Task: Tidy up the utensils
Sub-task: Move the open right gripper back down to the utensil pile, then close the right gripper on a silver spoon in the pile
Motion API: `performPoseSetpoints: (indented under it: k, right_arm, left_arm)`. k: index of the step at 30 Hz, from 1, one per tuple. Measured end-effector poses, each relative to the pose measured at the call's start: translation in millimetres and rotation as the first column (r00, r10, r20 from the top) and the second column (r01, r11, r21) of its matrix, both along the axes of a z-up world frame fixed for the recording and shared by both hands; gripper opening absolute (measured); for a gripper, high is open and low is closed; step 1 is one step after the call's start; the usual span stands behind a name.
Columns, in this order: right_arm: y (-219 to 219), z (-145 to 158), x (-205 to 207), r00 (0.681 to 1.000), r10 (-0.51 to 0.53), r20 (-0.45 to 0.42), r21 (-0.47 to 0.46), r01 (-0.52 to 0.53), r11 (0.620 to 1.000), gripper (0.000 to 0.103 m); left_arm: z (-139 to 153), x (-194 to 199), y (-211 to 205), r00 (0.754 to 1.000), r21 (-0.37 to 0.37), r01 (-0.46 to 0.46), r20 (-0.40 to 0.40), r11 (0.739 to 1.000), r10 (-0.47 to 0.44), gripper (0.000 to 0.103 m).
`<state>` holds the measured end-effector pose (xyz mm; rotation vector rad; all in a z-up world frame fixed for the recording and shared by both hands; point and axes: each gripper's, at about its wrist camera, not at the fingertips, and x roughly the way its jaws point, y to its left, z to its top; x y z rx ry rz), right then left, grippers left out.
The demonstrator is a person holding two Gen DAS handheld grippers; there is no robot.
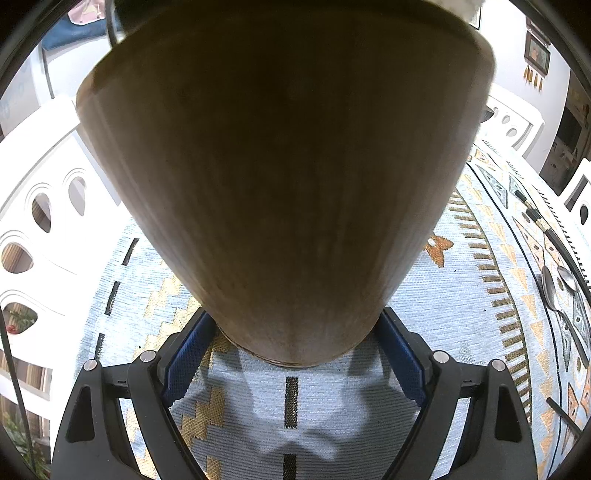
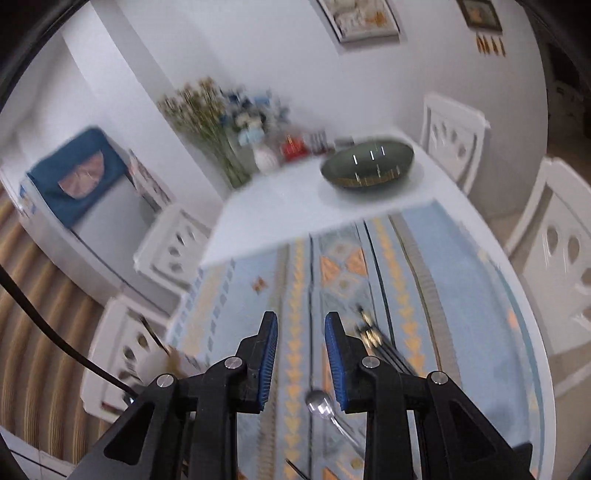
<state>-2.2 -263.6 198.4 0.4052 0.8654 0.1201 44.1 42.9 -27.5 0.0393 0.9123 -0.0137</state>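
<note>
Upright wooden holder (image 1: 280, 184); spoons (image 1: 557, 288), chopsticks (image 1: 535, 214) on cloth

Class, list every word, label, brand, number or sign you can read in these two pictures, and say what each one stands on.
No text can be read in either picture.
Wooden holder: plain, no label.
Framed pictures on the wall: too blurred to tell if they carry any writing.
Red item on the table: too blurred to read.
Tablecloth: patterns only.

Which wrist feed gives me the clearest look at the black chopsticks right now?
Left wrist: the black chopsticks lie sharp along the patterned table runner, near the right edge. On the right wrist view the chopsticks sit closer, beside the right gripper, but motion blur smears them.
</note>
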Motion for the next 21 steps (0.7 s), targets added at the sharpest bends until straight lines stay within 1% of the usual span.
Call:
performPoseSetpoints:
  k: [2, 5, 8, 11, 14, 17, 21]
  right_arm:
    - [-1.2, -22.0, 5.2, 0.998, 0.003, -0.070, -0.004, -0.004, 1.000, 0.025]
    - [-9.9, -57.1, 10.3, 0.982, 0.006, -0.187, -0.003, -0.007, 1.000, 0.025]
    - [-17.5, -96.7, 16.3, 0.948, 0.042, -0.316, 0.021, -0.037, 0.999, 0.025]
    - [-21.9, -128.6, 19.6, 0.912, 0.090, -0.401, 0.048, -0.077, 0.996, 0.025]
    - [-24.9, -152.3, 24.1, 0.880, 0.120, -0.460, 0.058, -0.106, 0.993, 0.025]
    - [-29.3, -169.0, 31.5, 0.856, 0.138, -0.499, 0.073, -0.118, 0.990, 0.025]
    - [-35.3, -177.8, 42.4, 0.836, 0.144, -0.529, 0.091, -0.112, 0.989, 0.025]
  left_arm:
    - [0.2, -0.2, -1.1, 1.000, 0.003, -0.001, 0.002, 1.000, 0.001, 0.087]
    - [1.5, -2.8, -3.9, 1.000, 0.008, -0.001, 0.005, 1.000, 0.001, 0.087]
    - [0.6, -3.2, -3.9, 1.000, 0.005, -0.001, 0.004, 1.000, 0.001, 0.087]
    - [3.3, -4.1, -2.1, 1.000, 0.004, -0.001, 0.003, 1.000, 0.001, 0.087]
    - [3.3, -4.1, -2.0, 1.000, 0.004, -0.001, 0.004, 1.000, 0.001, 0.087]
    - [3.3, -4.2, -2.1, 1.000, 0.003, -0.001, 0.003, 1.000, 0.001, 0.087]
    - [3.3, -4.1, -2.0, 1.000, 0.004, -0.001, 0.003, 1.000, 0.001, 0.087]
